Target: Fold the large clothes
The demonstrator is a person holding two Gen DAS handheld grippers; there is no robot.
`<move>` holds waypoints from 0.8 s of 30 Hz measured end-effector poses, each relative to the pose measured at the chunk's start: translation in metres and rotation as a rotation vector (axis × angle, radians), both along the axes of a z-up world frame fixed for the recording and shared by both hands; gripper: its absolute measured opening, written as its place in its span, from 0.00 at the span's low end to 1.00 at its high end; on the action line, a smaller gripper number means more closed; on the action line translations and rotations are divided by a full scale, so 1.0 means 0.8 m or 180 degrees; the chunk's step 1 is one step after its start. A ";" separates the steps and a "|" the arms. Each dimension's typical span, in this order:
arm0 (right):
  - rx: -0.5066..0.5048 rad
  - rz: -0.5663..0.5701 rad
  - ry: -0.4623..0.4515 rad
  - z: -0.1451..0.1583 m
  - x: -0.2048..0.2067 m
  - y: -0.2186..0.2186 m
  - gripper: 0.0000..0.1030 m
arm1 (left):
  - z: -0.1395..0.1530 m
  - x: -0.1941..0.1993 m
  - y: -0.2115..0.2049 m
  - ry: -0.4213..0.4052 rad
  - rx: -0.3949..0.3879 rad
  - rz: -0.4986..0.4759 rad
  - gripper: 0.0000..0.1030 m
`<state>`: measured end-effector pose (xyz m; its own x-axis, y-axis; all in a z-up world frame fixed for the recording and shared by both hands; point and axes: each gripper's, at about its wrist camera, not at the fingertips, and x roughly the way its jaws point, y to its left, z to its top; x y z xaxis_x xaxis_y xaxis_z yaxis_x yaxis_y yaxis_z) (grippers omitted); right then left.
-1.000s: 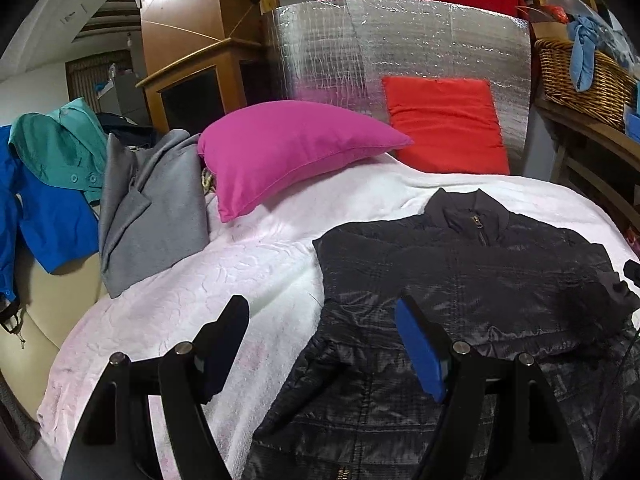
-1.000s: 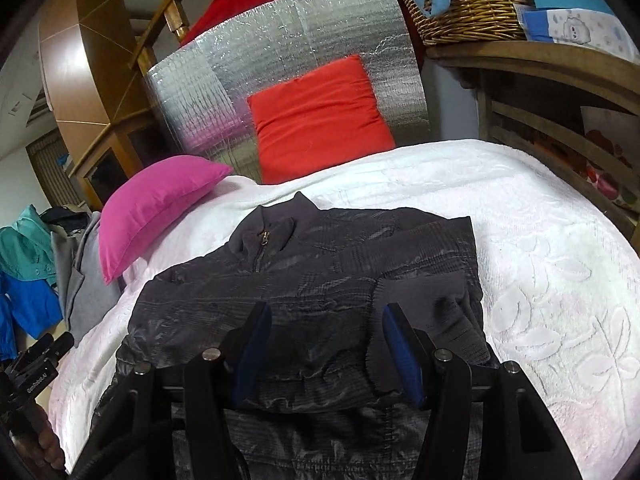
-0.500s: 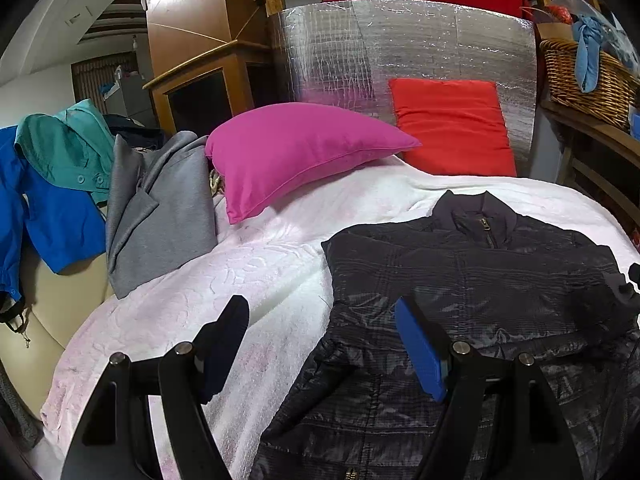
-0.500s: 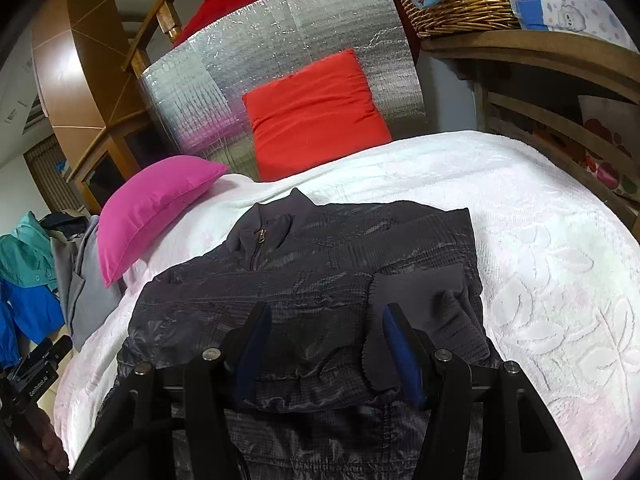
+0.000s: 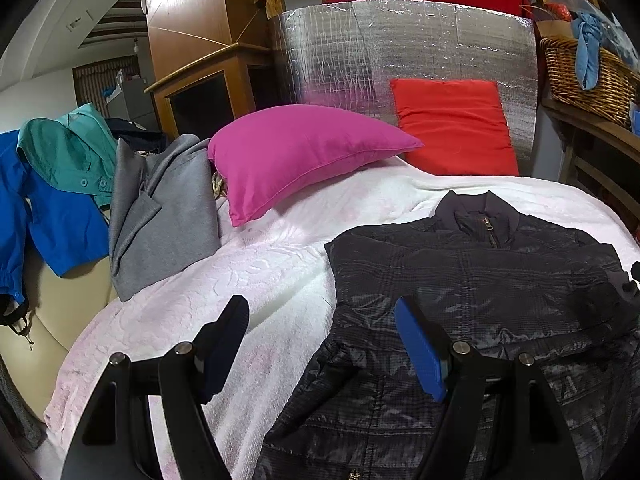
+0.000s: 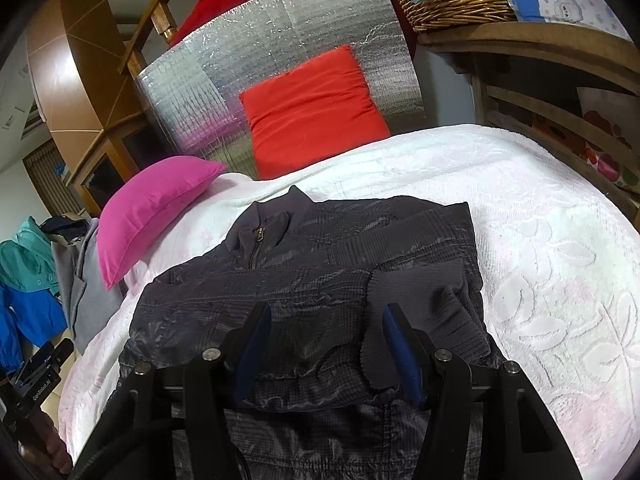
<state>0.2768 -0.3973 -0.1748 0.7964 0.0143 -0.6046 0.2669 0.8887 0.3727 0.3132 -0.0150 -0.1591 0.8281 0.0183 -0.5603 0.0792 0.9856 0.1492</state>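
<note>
Lying flat on the white blanket (image 5: 280,272), zip collar toward the far edge, the dark jacket (image 5: 472,280) has both sleeves folded across its chest. The left gripper (image 5: 320,344) hangs above the jacket's left edge, jaws wide apart and holding nothing: one finger over bare blanket, the other over the quilted fabric. The right gripper (image 6: 326,344) is also spread and empty, over the middle of the jacket (image 6: 320,272), its right finger just above the ribbed cuff (image 6: 420,300).

The left view alone shows the jacket's bottom zip and the grey coat (image 5: 160,216) draped off the blanket's left edge in full. The right view alone shows the blanket's (image 6: 540,240) bare right side and, bottom left, the other gripper's body with small white lettering, too small to read.
</note>
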 end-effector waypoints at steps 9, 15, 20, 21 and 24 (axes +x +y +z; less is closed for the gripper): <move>0.0085 -0.0242 0.0013 0.000 -0.006 -0.035 0.59 | -0.019 0.029 0.005 0.0176 0.0052 -0.0067 0.78; 0.0496 -0.0723 0.0173 -0.026 -0.010 -0.121 0.70 | -0.063 0.111 0.060 0.0773 -0.0596 -0.0008 0.79; 0.0974 -0.0740 0.0307 -0.068 0.005 -0.161 0.70 | -0.115 0.152 0.082 0.1271 -0.1130 0.0060 0.79; 0.1033 -0.0654 0.0351 -0.074 0.013 -0.160 0.70 | -0.121 0.155 0.080 0.1327 -0.1220 0.0012 0.79; 0.1072 -0.0482 0.0459 -0.090 0.028 -0.151 0.70 | -0.126 0.151 0.067 0.1357 -0.1427 -0.0200 0.79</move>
